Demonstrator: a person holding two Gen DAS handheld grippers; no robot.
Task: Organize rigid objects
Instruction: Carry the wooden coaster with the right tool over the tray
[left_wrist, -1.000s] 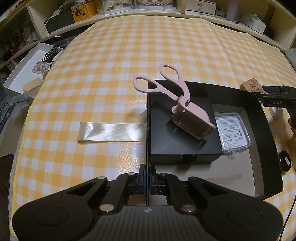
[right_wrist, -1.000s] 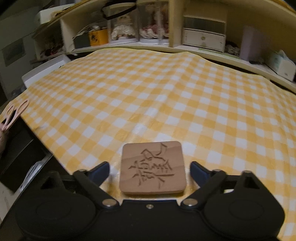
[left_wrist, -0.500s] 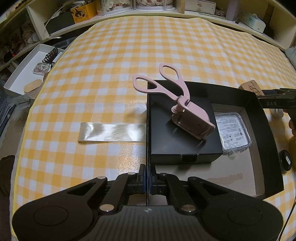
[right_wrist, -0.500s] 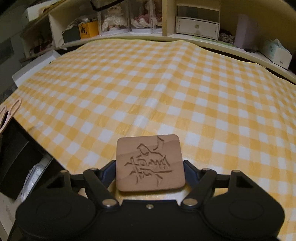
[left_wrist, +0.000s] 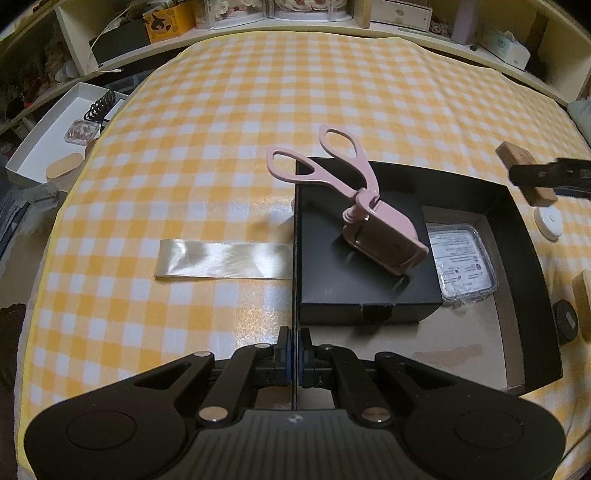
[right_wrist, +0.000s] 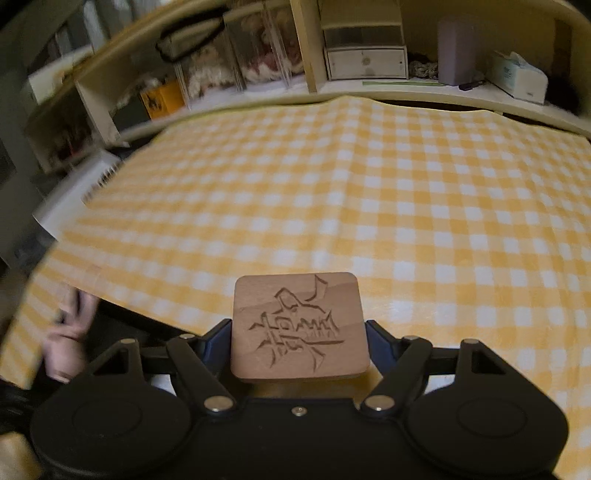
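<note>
Left wrist view: my left claw is clenched on the thin left wall of the black tray, the pads pinched flat against it near the tray's near-left corner. The tray sits on the yellow checked tablecloth, toward its right edge. Inside, a black box fills the tray's left half, and a pink scissor-handled tool rests on the box lid, its loops reaching past the tray's far-left corner. A clear plastic packet lies in the tray just right of the box. A strip of pale ribbon lies on the cloth, one end touching the tray's left wall. Past the tray's far-right corner I see my right claw with the wooden block in it. A white round disc lies outside the right wall.

Right wrist view: my right claw is grasping the carved wooden block by its two side edges, carved face up, clear above the cloth.
</note>
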